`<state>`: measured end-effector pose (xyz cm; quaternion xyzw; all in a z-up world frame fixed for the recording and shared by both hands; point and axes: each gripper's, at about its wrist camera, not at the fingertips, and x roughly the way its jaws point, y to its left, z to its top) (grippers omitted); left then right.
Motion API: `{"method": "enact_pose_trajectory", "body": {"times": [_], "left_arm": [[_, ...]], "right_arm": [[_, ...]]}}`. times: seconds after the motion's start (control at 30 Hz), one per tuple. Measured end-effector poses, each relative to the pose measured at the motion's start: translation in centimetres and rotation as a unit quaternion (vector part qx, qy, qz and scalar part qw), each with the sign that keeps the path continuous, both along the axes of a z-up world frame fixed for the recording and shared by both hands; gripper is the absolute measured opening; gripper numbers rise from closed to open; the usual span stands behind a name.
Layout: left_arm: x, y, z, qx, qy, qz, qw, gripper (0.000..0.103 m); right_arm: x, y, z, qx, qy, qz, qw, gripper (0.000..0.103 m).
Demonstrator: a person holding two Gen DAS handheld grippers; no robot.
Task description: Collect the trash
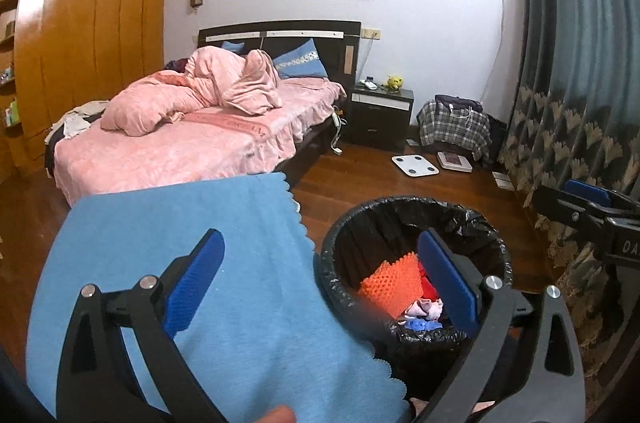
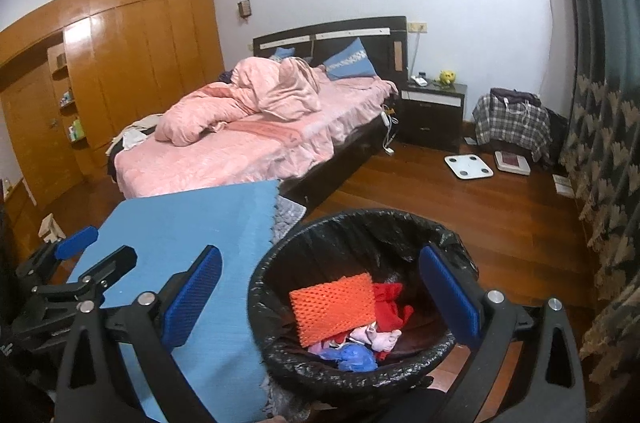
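A round bin with a black bag liner (image 1: 416, 219) (image 2: 360, 223) stands on the wooden floor. Inside lie an orange foam net (image 1: 390, 281) (image 2: 334, 305), red scraps (image 2: 390, 305), a pink piece (image 2: 380, 337) and a blue piece (image 2: 356, 359). My left gripper (image 1: 320, 287) hangs open above the bin's left rim and a blue cloth (image 1: 192, 247), nothing between its pads. My right gripper (image 2: 320, 295) is open over the bin, also empty. The right gripper's finger (image 1: 588, 203) shows at the right edge of the left wrist view.
The blue cloth (image 2: 184, 223) covers a low surface left of the bin. Behind it stands a bed with pink bedding (image 1: 192, 127). A nightstand (image 1: 380, 111), a white scale (image 1: 414, 165), a plaid bag (image 1: 454, 127) and a patterned curtain (image 1: 580, 103) are at the right.
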<state>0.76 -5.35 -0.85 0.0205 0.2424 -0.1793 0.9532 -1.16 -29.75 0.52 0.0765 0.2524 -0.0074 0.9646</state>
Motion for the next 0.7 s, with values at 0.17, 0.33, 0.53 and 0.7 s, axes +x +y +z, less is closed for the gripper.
{"method": "enact_pose_trajectory", "body": {"times": [0.17, 0.33, 0.53, 0.7], "left_arm": [[-0.9, 0.2, 1.1, 0.005, -0.009, 0.006, 0.9999, 0.095], [-1.5, 0.6, 1.6, -0.003, -0.013, 0.008, 0.9999, 0.095], [-1.9, 0.3, 1.8, 0.001, -0.016, 0.004, 0.9999, 0.095], [-2.0, 0.1, 1.8, 0.003, -0.017, 0.001, 0.9999, 0.095]], "right_arm": [[-0.6, 0.8, 0.4, -0.006, -0.004, 0.009, 1.000, 0.097], [-0.9, 1.4, 0.3, -0.009, -0.004, 0.011, 1.000, 0.097], [-1.1, 1.6, 0.4, -0.009, -0.005, 0.013, 1.000, 0.097], [-1.1, 1.7, 0.3, -0.009, -0.005, 0.013, 1.000, 0.097]]}}
